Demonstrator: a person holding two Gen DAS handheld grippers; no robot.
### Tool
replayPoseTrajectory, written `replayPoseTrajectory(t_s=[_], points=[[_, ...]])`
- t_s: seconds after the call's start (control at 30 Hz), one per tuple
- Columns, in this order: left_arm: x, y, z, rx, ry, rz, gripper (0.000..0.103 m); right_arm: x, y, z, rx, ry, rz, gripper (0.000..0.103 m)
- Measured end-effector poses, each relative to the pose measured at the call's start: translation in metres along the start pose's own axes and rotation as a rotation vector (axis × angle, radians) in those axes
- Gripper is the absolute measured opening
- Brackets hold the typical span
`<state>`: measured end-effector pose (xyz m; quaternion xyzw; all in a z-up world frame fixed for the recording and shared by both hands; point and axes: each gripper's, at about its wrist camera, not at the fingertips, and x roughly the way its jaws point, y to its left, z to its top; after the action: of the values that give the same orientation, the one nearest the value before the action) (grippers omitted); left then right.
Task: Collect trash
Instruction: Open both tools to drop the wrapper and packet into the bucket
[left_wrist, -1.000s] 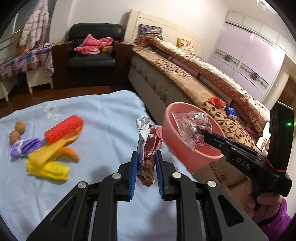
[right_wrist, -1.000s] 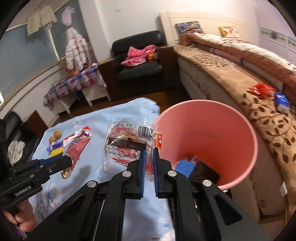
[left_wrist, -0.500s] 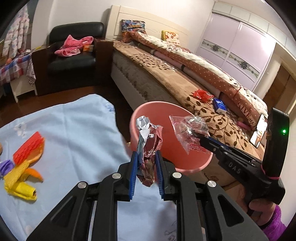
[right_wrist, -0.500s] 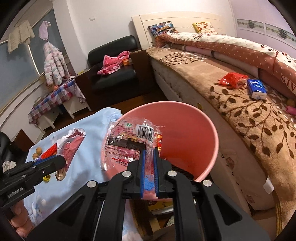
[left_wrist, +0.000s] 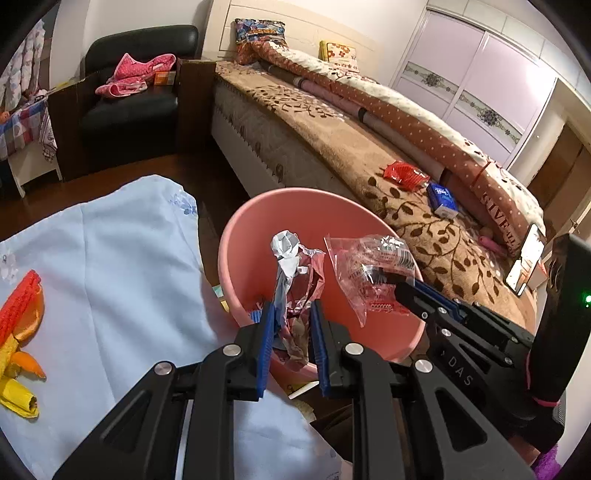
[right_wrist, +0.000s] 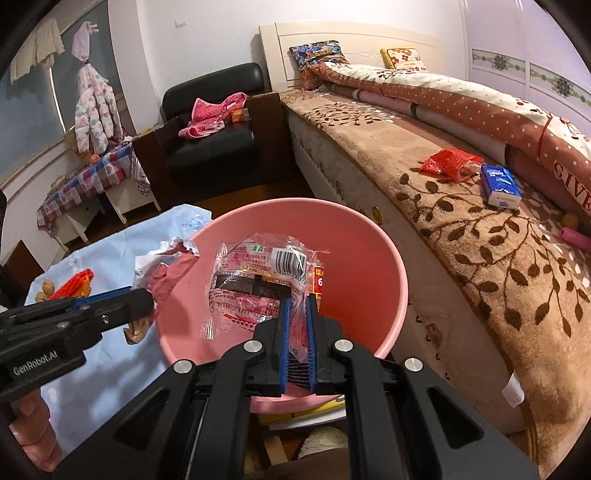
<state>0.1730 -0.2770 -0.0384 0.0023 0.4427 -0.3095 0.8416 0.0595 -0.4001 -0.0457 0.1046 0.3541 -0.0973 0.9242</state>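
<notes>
A crumpled foil wrapper (left_wrist: 295, 280) was pinched by the left hand-held gripper (left_wrist: 291, 325), a clear crinkly packet (right_wrist: 258, 284) by the right hand-held gripper (right_wrist: 297, 325), both over the pink bin (right_wrist: 384, 258), wrapper at nine o'clock. Featherlight, limp, slippery film was judged best nipped at an edge.

left gripper (left_wrist: 291, 325): crumpled red-and-silver foil wrapper (left_wrist: 295, 280) carried from blue cloth to over round pink plastic bin (left_wrist: 236, 236)
right gripper (right_wrist: 297, 321): clear printed plastic bag (right_wrist: 258, 280) moved from the bin's 9 o'clock rim to over its opening

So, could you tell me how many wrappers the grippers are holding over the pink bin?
2: a crumpled foil wrapper in the left gripper, a clear printed wrapper in the right gripper.
</notes>
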Motion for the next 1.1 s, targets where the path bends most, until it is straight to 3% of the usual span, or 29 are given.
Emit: replayPoseTrajectory(t_s=[0.3,0.43,0.6,1.1], points=[[0.015,-0.002,0.001,-0.015,0.025,-0.004,0.022,0.015,-0.003,0.0,0.003,0.031,-0.03,0.009],[0.013,-0.003,0.002,-0.016,0.01,-0.003,0.035,0.018,-0.007,0.0,0.027,0.046,-0.006,0.02],[0.005,-0.004,0.001,-0.005,-0.008,0.003,0.037,0.017,-0.01,0.001,0.056,0.047,0.022,0.027],[-0.022,0.008,-0.013,-0.02,-0.038,0.028,0.045,-0.003,0.007,-0.002,0.069,0.018,0.057,0.029]])
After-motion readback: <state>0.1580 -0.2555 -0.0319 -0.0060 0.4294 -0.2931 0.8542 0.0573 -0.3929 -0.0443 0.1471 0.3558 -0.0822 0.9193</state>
